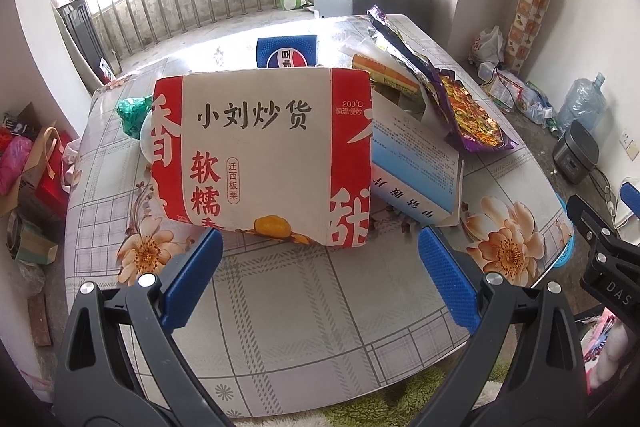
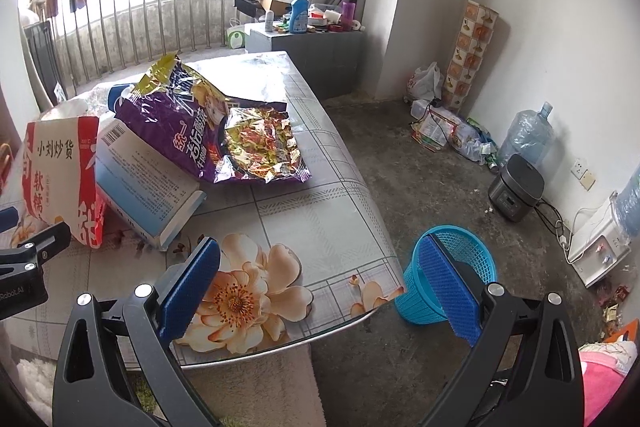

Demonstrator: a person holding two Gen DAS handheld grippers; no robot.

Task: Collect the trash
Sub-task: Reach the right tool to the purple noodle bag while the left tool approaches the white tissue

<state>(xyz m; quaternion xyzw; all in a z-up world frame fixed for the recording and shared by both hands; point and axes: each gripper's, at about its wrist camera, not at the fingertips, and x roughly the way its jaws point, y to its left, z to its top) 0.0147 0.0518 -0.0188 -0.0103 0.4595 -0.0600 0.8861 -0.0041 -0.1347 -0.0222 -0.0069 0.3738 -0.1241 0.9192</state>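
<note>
The left claw [image 1: 320, 251] hangs low over the near part of the surface [image 1: 304, 327], its blue pads spread wide with nothing between them. Straight ahead of it stands a red-and-white paper bag [image 1: 264, 155], upright and leaning slightly, its lower edge just beyond the fingertips but apart from them. Behind the bag's left side a green wrapper [image 1: 130, 115] pokes out, and behind its top edge shows a blue Pepsi label [image 1: 286, 53]. To the bag's right lies a white-and-blue box [image 1: 416, 167], tilted and touching the bag. Farther right a torn purple snack bag [image 1: 460, 107] lies open, with yellow-orange packets [image 1: 384, 75] just behind the box; what exactly these are is hard to tell.

The right claw [image 2: 320, 259] is also released, its pads well apart and empty. It hovers over the near right corner of the surface [image 2: 320, 219], where a large flower is printed. Its right pad lines up in front of a blue mesh basket [image 2: 468, 259] that stands on the concrete floor [image 2: 420, 167] just beside the surface's corner. From this view the purple bag [image 2: 192, 131] rests partly on the box [image 2: 152, 187], and the paper bag [image 2: 64, 175] stands at the far left, with the left claw's black frame in front of it. A rice cooker [image 2: 516, 187] sits on the floor by the wall.
</note>
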